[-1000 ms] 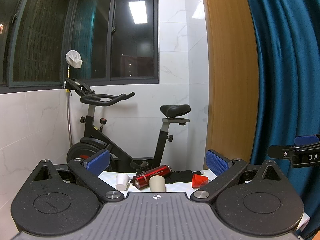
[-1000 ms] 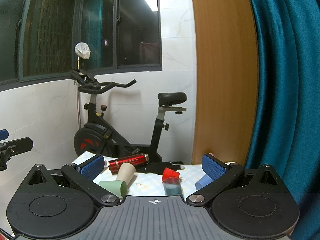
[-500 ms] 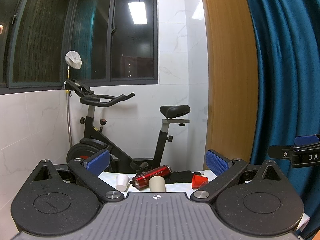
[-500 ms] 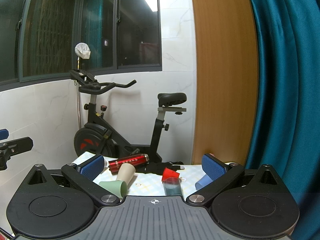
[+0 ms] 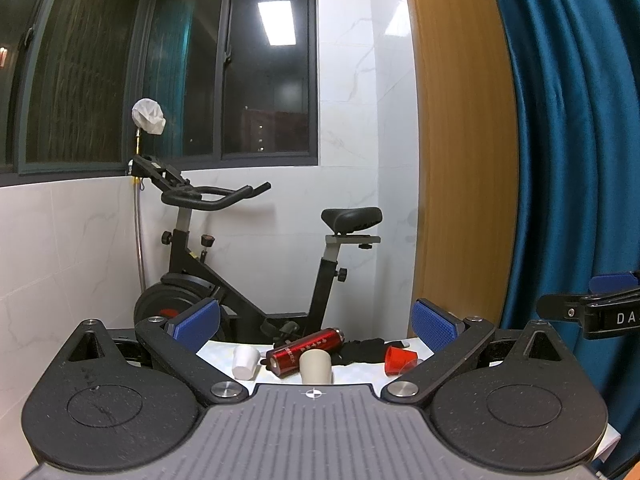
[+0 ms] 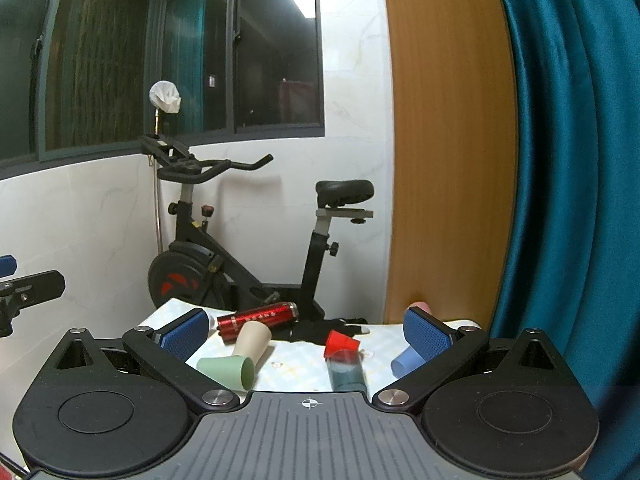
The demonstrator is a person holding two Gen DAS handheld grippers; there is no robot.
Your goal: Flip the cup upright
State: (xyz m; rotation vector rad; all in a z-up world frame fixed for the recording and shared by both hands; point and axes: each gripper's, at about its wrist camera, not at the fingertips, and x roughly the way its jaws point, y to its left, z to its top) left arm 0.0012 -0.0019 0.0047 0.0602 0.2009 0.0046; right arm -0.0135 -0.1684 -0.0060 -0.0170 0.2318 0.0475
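Several cups lie on their sides on a table with a pale checked cloth (image 6: 296, 364): a beige cup (image 6: 252, 342), a green cup (image 6: 228, 370), a small red cup (image 6: 340, 343), a teal translucent cup (image 6: 346, 370) and a blue cup (image 6: 404, 362). The left wrist view shows the beige cup (image 5: 316, 366), a white cup (image 5: 245, 361) and the red cup (image 5: 400, 360). My left gripper (image 5: 316, 324) is open and empty, held back from the table. My right gripper (image 6: 306, 330) is open and empty, above the near cups.
A red metal bottle (image 6: 258, 320) lies on its side behind the cups, next to a black glove (image 6: 320, 328). An exercise bike (image 6: 248, 248) stands behind the table. A wooden panel (image 6: 448, 140) and a teal curtain (image 6: 568, 160) are at the right.
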